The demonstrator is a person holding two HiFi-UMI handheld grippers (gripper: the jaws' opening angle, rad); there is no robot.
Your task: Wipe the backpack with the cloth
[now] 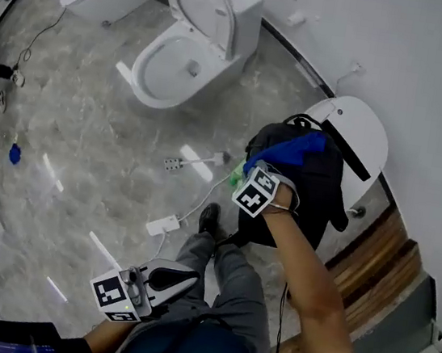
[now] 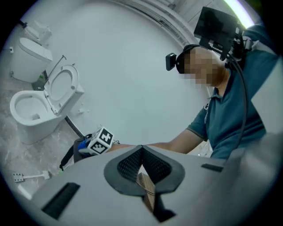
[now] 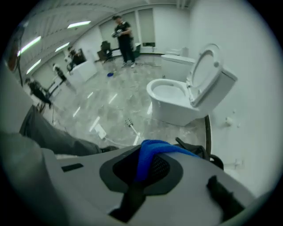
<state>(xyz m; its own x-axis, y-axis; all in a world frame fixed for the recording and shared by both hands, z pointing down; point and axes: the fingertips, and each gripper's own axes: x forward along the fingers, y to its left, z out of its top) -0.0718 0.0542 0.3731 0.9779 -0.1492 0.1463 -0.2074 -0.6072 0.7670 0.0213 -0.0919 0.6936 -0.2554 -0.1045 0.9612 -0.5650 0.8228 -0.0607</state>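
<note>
Nearest, the left tool (image 1: 178, 278) idles by the lap (image 1: 225, 294), jaws together and empty. Farther right, the right tool (image 1: 248, 167) pinches the cloth (image 1: 294, 151), which lies on the backpack (image 1: 320, 198) atop a closed toilet (image 1: 367, 133), ready for wiping.

The person wears a teal short-sleeved polo shirt (image 2: 230, 119) and grey trousers (image 1: 230, 283), with a dark shoe (image 1: 209, 219) at the foot. A black head-mounted camera rig (image 2: 216, 26) is strapped on the head, and a thin black cable (image 2: 244, 106) runs from it down the shirt front. The left gripper (image 2: 141, 150) and the right gripper (image 3: 146, 148) look alike: a broad pale grey plastic shell cut with dark slots, and black pads (image 2: 128, 164) with a fine mesh texture (framed by a dark rounded surround). Each carries a white cube printed with black square markers, the left cube (image 1: 116, 296) and the right cube (image 1: 256, 191).
</note>
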